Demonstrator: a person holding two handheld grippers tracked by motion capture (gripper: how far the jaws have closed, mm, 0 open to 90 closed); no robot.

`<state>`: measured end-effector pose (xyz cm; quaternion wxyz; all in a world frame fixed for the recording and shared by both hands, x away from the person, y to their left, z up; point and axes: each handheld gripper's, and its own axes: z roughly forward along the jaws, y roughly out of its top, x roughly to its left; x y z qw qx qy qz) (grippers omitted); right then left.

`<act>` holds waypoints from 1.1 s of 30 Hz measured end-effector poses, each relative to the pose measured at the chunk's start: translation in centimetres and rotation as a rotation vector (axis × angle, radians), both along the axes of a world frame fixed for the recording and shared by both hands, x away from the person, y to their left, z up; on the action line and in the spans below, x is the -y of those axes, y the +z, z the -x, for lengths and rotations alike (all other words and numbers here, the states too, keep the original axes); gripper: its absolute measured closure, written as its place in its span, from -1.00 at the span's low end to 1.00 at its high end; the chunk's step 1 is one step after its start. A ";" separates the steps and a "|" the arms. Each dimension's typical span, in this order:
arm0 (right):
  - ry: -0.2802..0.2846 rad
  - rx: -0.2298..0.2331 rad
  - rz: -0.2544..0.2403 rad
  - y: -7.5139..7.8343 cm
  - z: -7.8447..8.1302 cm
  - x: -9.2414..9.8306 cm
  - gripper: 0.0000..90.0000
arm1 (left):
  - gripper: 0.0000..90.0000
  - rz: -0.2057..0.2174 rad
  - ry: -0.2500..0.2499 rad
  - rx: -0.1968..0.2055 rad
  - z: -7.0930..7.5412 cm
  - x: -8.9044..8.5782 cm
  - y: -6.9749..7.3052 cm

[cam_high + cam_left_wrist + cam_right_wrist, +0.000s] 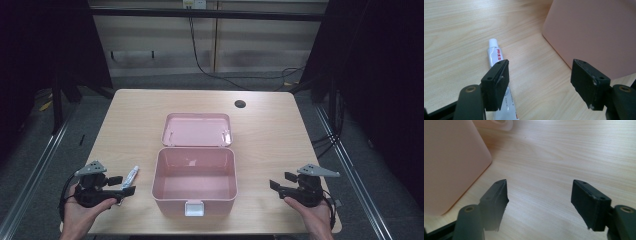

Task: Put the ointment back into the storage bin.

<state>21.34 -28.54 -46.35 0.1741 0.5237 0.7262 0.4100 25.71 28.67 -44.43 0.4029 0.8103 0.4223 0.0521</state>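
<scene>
A pink box (194, 181) stands open in the middle of the wooden table (130, 115), its lid (197, 129) laid back behind it; the inside looks empty. A small white tube (131, 176) with red print lies just left of the box. My left gripper (121, 185) is open at the front left, its jaws low over the table, and the white tube (496, 56) runs under its left jaw beside the pink box wall (594, 32). My right gripper (281, 183) is open at the front right with bare table between its jaws; the pink box (451, 162) stands to its left.
A dark round hole (240, 104) sits in the table near the far right corner. A white latch (194, 208) hangs on the box's front. Black cables run over the grey floor behind the table, and metal rails flank both sides.
</scene>
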 end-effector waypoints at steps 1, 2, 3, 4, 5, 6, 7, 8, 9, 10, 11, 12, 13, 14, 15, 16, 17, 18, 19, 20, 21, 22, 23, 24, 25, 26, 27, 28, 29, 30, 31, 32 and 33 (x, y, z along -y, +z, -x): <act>0.004 0.003 0.002 0.1 0.1 -0.1 -0.32 | -0.31 0.005 -0.008 -0.005 0.0 0.0 0.0; 0.009 0.003 0.009 0.1 0.1 -0.2 -0.32 | -0.31 0.009 -0.010 -0.005 0.0 -0.1 0.1; 0.016 -0.002 0.009 0.1 0.2 -0.3 -0.33 | -0.31 0.009 -0.010 -0.005 0.0 -0.1 0.1; 0.016 -0.002 0.009 0.1 0.2 -0.3 -0.33 | -0.31 0.019 -0.007 -0.004 0.1 -0.1 0.1; 0.031 -0.010 -0.012 0.2 0.3 -0.6 -0.37 | -0.31 0.017 -0.006 -0.008 0.1 -0.1 0.1; 0.031 -0.010 -0.012 0.2 0.3 -0.6 -0.37 | -0.30 0.017 -0.006 -0.008 0.1 -0.1 0.1; 0.034 -0.007 -0.014 0.3 0.4 -0.6 -0.38 | -0.30 0.015 0.004 -0.018 0.1 -0.2 0.1; 0.039 0.001 -0.019 0.5 0.5 -0.7 -0.38 | -0.29 0.014 0.007 -0.024 0.0 -0.2 0.1; 0.039 0.001 -0.019 0.5 0.5 -0.7 -0.38 | -0.29 0.017 0.007 -0.027 -0.1 -0.3 0.1; 0.037 0.009 -0.023 0.5 0.6 -0.7 -0.38 | -0.27 0.017 0.011 -0.029 -0.1 -0.3 0.2; 0.039 0.007 -0.034 0.6 0.6 -0.7 -0.38 | -0.26 0.019 0.019 -0.031 -0.2 -0.4 0.3; 0.040 0.007 -0.038 0.6 0.6 -0.6 -0.38 | -0.26 0.017 0.016 -0.032 -0.2 -0.4 0.3; 0.050 0.002 -0.046 0.7 0.6 -0.7 -0.38 | -0.27 0.015 0.009 -0.030 -0.3 -0.4 0.4; 0.050 0.002 -0.046 0.7 0.6 -0.7 -0.38 | -0.30 0.015 0.009 -0.030 -0.3 -0.4 0.4; 0.065 -0.002 -0.046 0.8 0.6 -0.9 -0.38 | -0.32 -0.023 -0.017 -0.006 -0.4 -0.3 0.7; 0.065 -0.002 -0.046 0.8 0.6 -0.9 -0.38 | -0.32 -0.023 -0.017 -0.006 -0.4 -0.3 0.7; 0.070 -0.002 -0.044 0.8 0.7 -0.9 -0.38 | -0.32 -0.039 -0.020 0.000 -0.3 -0.2 0.8; 0.073 -0.003 -0.039 0.8 0.7 -1.0 -0.38 | -0.32 -0.037 -0.028 -0.005 -0.4 -0.1 1.0; 0.075 -0.005 -0.039 0.8 0.7 -1.0 -0.38 | -0.32 -0.038 -0.034 -0.012 -0.5 -0.1 1.1; 0.072 -0.005 -0.039 0.8 0.7 -1.0 -0.38 | -0.32 -0.032 -0.036 -0.015 -0.6 -0.1 1.2; 0.072 -0.005 -0.039 0.8 0.7 -1.0 -0.38 | -0.32 -0.032 -0.036 -0.015 -0.6 -0.1 1.2; 0.071 -0.005 -0.041 0.8 0.7 -0.9 -0.38 | -0.32 -0.019 -0.037 -0.021 -0.7 -0.2 1.3; 0.071 -0.005 -0.043 0.8 0.7 -0.9 -0.38 | -0.32 0.004 -0.036 -0.038 -0.9 -0.3 1.4; 0.074 -0.004 -0.043 0.8 0.7 -0.9 -0.38 | -0.32 0.020 -0.036 -0.052 -1.1 -0.4 1.5; 0.076 -0.003 -0.043 0.8 0.7 -1.0 -0.39 | -0.33 0.026 -0.036 -0.074 -1.4 -0.5 1.7; 0.080 -0.002 -0.039 0.8 0.7 -1.0 -0.39 | -0.32 0.024 -0.030 -0.079 -1.6 -0.5 1.8; 0.081 -0.003 -0.038 0.8 0.7 -1.1 -0.39 | -0.31 0.010 -0.025 -0.080 -1.8 -0.5 2.0; 0.082 -0.004 -0.036 0.8 0.7 -1.1 -0.39 | -0.30 0.004 -0.027 -0.082 -2.1 -0.6 2.3; 0.081 -0.006 -0.036 0.7 0.7 -1.1 -0.39 | -0.29 -0.010 -0.031 -0.102 -2.7 -0.5 2.7; 0.081 -0.006 -0.036 0.7 0.7 -1.1 -0.39 | -0.29 -0.010 -0.031 -0.102 -2.7 -0.5 2.7; 0.081 -0.006 -0.037 0.7 0.7 -1.1 -0.39 | -0.29 -0.025 -0.034 -0.098 -2.9 -0.3 2.9; 0.081 -0.006 -0.038 0.7 0.7 -1.1 -0.39 | -0.26 -0.021 -0.045 -0.098 -3.1 -0.2 3.1; 0.087 -0.001 -0.041 0.8 0.7 -1.1 -0.42 | -0.16 -0.055 -0.055 -0.094 -3.2 0.0 3.4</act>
